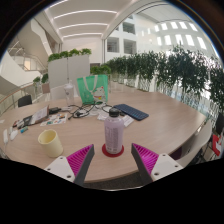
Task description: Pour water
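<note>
Here, a pale yellow cup is seen on the round wooden table, off to the left of the gripper. The fingers are held apart, nothing gripped; a gap shows beside each pink pad. Just ahead of them, on a red coaster, stands the bottle: upright, cylindrical, translucent pinkish, dark-capped. It is judged rigid, smooth, perhaps slippery, and heavy if filled; a hold at mid-body would be best. Beyond it, a dark flat thing is laid.
</note>
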`<state>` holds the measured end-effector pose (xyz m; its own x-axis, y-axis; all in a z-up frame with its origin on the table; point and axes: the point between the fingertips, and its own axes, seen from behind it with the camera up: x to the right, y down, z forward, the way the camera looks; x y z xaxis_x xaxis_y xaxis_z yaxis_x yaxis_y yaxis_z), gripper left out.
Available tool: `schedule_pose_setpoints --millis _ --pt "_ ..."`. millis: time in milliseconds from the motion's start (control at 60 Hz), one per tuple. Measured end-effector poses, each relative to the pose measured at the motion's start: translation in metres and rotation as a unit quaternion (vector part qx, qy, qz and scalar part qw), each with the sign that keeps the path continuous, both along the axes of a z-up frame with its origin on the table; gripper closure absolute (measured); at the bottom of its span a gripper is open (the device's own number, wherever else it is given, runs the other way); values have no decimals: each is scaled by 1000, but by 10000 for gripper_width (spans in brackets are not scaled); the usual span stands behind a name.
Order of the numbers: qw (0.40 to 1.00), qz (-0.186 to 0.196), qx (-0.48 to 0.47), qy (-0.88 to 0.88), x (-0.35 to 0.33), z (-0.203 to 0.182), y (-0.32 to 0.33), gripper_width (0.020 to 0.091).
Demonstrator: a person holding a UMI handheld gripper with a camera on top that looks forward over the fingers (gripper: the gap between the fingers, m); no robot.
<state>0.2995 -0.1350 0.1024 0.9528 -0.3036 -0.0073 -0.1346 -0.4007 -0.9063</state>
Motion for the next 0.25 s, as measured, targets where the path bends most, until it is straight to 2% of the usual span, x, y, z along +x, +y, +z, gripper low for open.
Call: schedule_pose_setpoints --millis 83,250 --pt "1000 9 1 4 -30 23 -40 285" --pt "1000 3 8 8 -87 74 -123 288"
